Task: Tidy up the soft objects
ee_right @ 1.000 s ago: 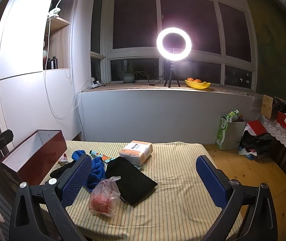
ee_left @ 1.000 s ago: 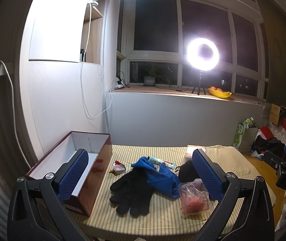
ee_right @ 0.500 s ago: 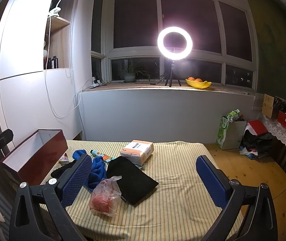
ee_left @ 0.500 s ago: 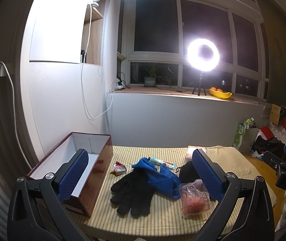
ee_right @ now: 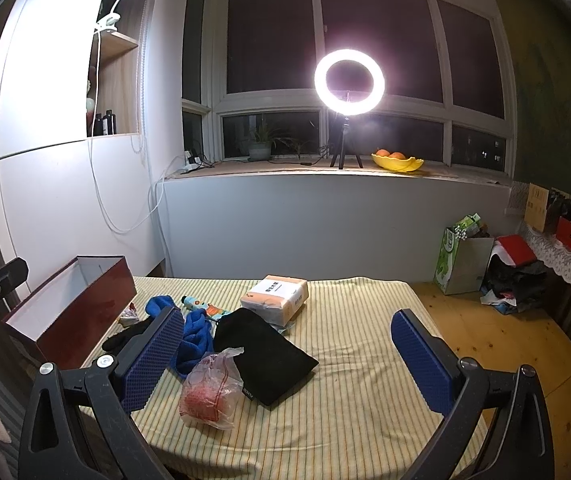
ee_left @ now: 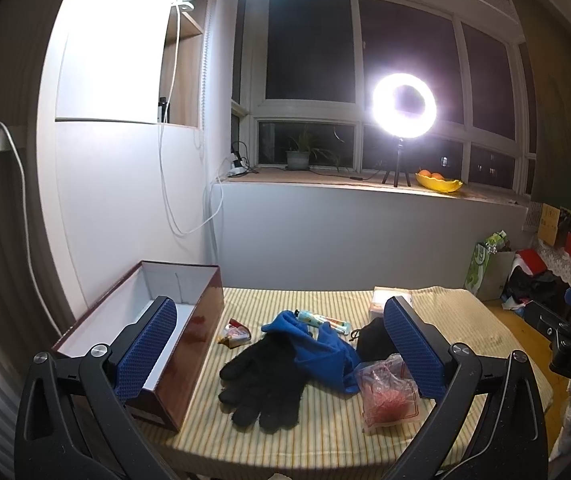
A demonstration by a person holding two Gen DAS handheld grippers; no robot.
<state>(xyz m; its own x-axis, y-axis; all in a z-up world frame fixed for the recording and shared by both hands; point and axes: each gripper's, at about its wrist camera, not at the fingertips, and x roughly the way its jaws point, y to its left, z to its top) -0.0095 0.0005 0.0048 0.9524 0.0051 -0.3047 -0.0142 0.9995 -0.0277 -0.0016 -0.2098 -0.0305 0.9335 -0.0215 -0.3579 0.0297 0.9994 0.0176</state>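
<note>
A black glove (ee_left: 263, 378) lies on the striped table (ee_left: 317, 436), with a blue glove (ee_left: 317, 350) beside it. Right of them sit a clear bag of red stuff (ee_left: 387, 394) and a black pouch (ee_right: 265, 354). A wrapped tissue pack (ee_right: 277, 296) rests behind the pouch. An open dark-red box (ee_left: 157, 320) with a white inside stands at the table's left. My left gripper (ee_left: 281, 354) is open above the gloves, holding nothing. My right gripper (ee_right: 291, 358) is open over the table's middle, also holding nothing. The bag (ee_right: 209, 394) lies near its left finger.
A small tube (ee_left: 319, 320) and a snack wrapper (ee_left: 235, 334) lie behind the gloves. A ring light (ee_right: 349, 80) and a yellow fruit bowl (ee_right: 397, 160) stand on the windowsill. Bags and clothes (ee_right: 513, 276) pile on the wooden floor at the right.
</note>
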